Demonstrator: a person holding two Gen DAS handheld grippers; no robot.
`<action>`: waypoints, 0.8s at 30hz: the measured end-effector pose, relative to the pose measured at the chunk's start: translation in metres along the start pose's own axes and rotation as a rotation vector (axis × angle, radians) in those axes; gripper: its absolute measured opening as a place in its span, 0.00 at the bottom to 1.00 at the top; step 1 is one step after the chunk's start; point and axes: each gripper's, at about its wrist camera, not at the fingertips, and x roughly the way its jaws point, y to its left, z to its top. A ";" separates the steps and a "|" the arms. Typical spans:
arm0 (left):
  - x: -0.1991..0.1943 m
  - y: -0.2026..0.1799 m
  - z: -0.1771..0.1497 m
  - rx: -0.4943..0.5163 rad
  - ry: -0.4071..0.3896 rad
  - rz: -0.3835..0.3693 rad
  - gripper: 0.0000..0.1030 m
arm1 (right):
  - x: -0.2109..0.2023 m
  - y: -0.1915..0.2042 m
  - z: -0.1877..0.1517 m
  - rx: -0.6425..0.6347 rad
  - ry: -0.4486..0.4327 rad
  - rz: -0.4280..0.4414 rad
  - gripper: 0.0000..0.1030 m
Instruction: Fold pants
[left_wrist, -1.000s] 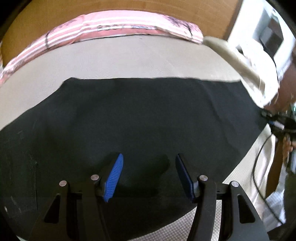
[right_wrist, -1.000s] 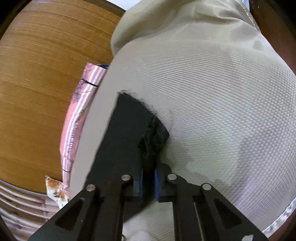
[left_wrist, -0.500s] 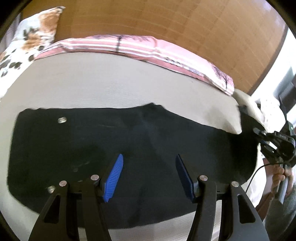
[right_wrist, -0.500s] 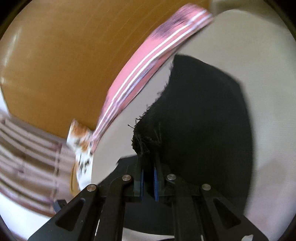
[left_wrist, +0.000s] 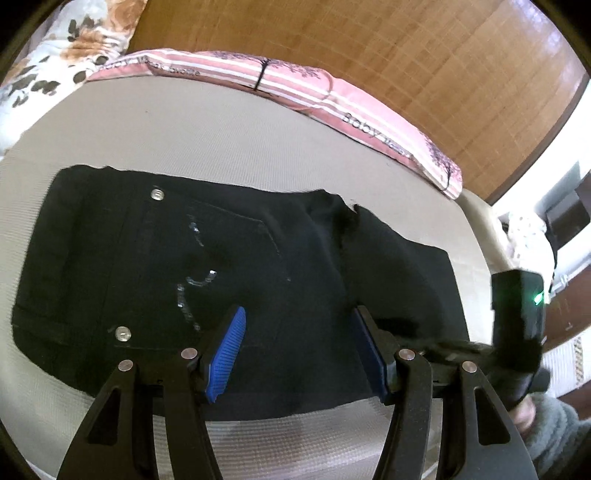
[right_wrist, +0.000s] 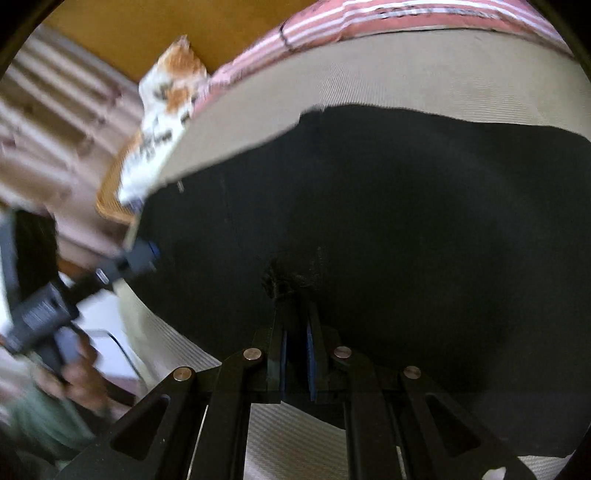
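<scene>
Black pants (left_wrist: 184, 258) lie flat on a beige mattress (left_wrist: 221, 129), waist end with two metal buttons at the left. My left gripper (left_wrist: 299, 321) hovers over their middle, open, its blue pads (left_wrist: 227, 354) apart with nothing between them. My right gripper (right_wrist: 295, 314) is shut on the frayed hem (right_wrist: 280, 284) of a leg and holds it over the dark pants (right_wrist: 406, 203). Its black body (left_wrist: 517, 306) shows at the right of the left wrist view. The left gripper (right_wrist: 142, 254) appears blurred at the left of the right wrist view.
A pink striped pillow (left_wrist: 332, 96) lines the mattress's far edge, with a floral pillow (left_wrist: 55, 55) at the far left. A wooden wall (left_wrist: 406, 55) rises behind. A person's hand (right_wrist: 74, 373) and grey sleeve (left_wrist: 554, 435) are near the mattress's front edge.
My right gripper has swept across with the hem still clamped, rolling as it went, and now sits over the pants. My left gripper has shifted toward the waist end, still open.
</scene>
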 end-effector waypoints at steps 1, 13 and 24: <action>0.002 -0.002 0.001 0.003 0.005 -0.006 0.58 | 0.002 0.003 -0.003 -0.028 0.005 -0.019 0.10; 0.027 -0.015 -0.003 -0.061 0.173 -0.175 0.58 | -0.056 -0.005 -0.015 0.040 -0.117 0.013 0.51; 0.071 -0.025 -0.009 -0.197 0.371 -0.253 0.57 | -0.094 -0.065 -0.031 0.266 -0.227 -0.016 0.51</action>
